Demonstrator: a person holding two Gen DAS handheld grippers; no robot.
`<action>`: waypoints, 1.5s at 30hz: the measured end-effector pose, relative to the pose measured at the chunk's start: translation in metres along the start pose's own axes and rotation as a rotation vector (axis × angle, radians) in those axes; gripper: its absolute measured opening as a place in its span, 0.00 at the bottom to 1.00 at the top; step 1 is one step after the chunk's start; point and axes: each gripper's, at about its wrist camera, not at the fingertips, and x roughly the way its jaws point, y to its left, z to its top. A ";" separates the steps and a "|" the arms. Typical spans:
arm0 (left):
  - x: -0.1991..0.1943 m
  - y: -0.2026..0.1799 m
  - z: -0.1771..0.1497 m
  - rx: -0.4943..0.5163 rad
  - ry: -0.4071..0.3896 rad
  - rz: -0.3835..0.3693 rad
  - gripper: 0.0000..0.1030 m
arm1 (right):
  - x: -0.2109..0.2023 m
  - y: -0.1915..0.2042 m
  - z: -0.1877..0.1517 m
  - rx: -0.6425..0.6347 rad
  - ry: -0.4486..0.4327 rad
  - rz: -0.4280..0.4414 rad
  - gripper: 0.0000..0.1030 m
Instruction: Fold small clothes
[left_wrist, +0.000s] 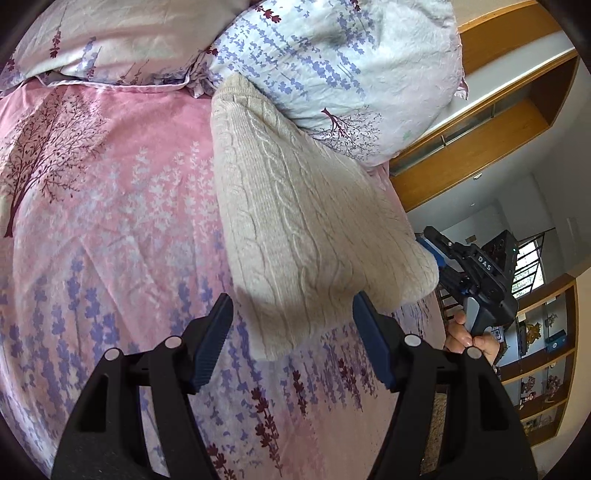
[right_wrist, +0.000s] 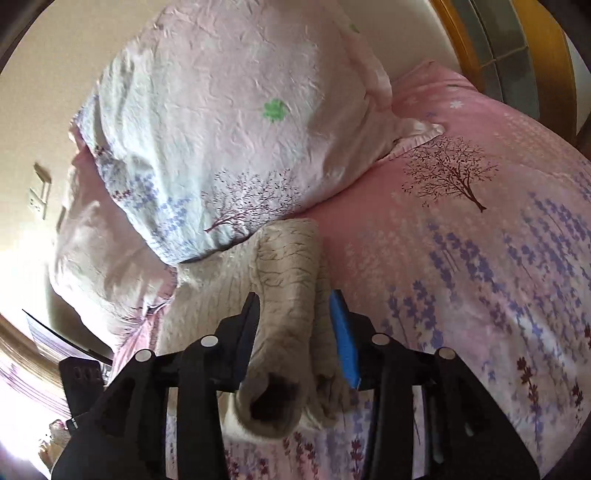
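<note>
A beige cable-knit garment (left_wrist: 295, 221) lies on the pink floral bed sheet (left_wrist: 110, 229), its far end against a pillow. My left gripper (left_wrist: 291, 314) is open just above the garment's near edge, holding nothing. My right gripper (right_wrist: 295, 314) has its fingers on either side of a raised fold or sleeve of the garment (right_wrist: 288, 295), with fabric filling the gap. The sleeve's open cuff (right_wrist: 273, 406) hangs toward the camera. The right gripper also shows in the left wrist view (left_wrist: 432, 243), at the garment's right end.
Two floral pillows (left_wrist: 332, 55) lie at the head of the bed, one (right_wrist: 229, 122) partly over the garment. A wooden headboard (left_wrist: 480, 147) and shelves (left_wrist: 535, 369) stand to the right, past the bed's edge.
</note>
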 end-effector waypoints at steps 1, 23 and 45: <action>-0.003 0.000 -0.005 0.004 -0.002 0.003 0.64 | -0.007 0.001 -0.005 -0.004 0.005 0.022 0.41; -0.031 -0.007 -0.006 0.044 -0.019 -0.015 0.12 | -0.033 0.034 -0.056 -0.164 -0.046 -0.019 0.08; -0.056 -0.030 0.021 0.177 -0.104 0.268 0.79 | 0.000 -0.022 -0.011 0.119 0.053 -0.014 0.65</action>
